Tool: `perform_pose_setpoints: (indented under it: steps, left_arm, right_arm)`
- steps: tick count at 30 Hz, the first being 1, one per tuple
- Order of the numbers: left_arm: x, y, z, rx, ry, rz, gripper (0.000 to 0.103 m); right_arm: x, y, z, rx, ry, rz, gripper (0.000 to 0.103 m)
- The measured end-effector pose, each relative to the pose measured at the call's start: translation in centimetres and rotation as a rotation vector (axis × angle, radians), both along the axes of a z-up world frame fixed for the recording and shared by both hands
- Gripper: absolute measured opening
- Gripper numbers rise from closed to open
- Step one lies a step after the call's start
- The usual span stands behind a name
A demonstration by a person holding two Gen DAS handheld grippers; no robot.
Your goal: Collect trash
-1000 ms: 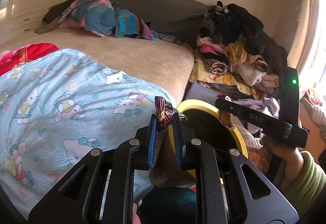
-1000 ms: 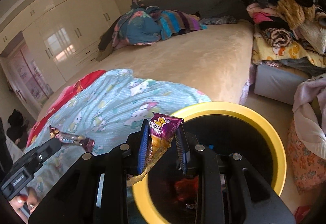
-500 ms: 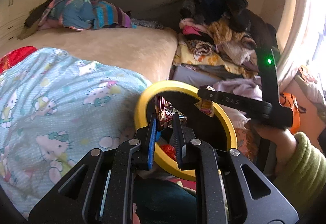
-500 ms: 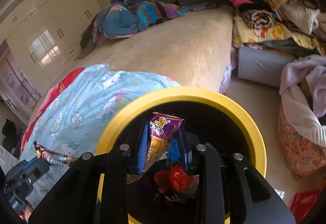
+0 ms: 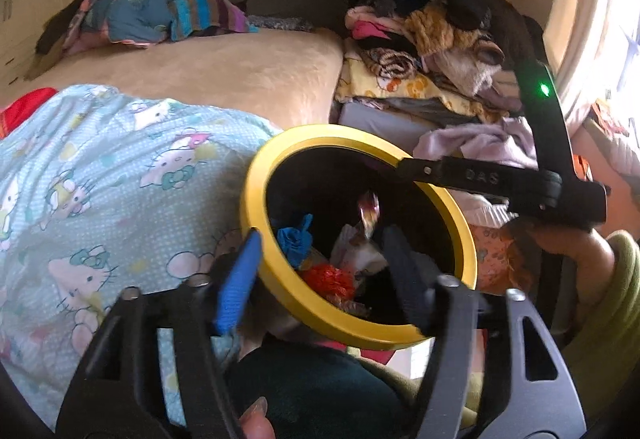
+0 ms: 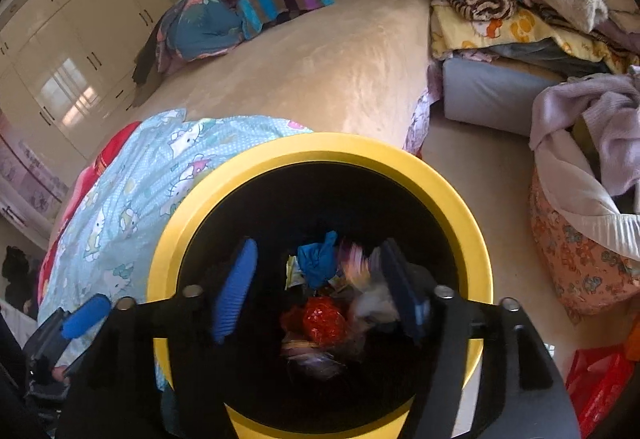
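Right wrist view looks straight down into the bin (image 6: 320, 149), which stands on the floor against the bed's near corner. Both claws have just been opening: right claw (image 6: 316, 287) and left claw (image 5: 320, 271) stand wide, nothing between the pads. A wrapper (image 6: 352, 253), blurred, probably falling, sits just below the right claw, inside the rim. Judgement: keep both claws centred over the opening until the trash settles.

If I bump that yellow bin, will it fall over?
Probably not easily: the bin looks wide and round. But it holds only light scraps like the red wad, so it likely weighs little and may slide or tip if shoved hard.
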State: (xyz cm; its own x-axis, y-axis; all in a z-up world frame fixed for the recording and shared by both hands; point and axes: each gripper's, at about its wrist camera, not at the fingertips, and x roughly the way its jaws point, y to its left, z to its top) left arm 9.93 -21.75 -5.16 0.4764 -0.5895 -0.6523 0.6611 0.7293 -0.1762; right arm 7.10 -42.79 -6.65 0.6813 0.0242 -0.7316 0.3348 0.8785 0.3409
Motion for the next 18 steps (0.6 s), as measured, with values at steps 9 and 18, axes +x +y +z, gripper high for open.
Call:
perform_pose_setpoints:
  steps: [9, 18]
  left_arm:
    - [-0.5, 7.3, 2.6, -0.041, -0.069, 0.232, 0.092]
    - [-4.1, 13.7, 4.2, -0.01, -0.22, 0.455, 0.092]
  right_arm:
    - [-2.4, 5.9, 3.6, -0.105, -0.257, 0.018, 0.097]
    - [-6.1, 13.6, 7.4, -0.244, -0.513, 0.107, 0.097]
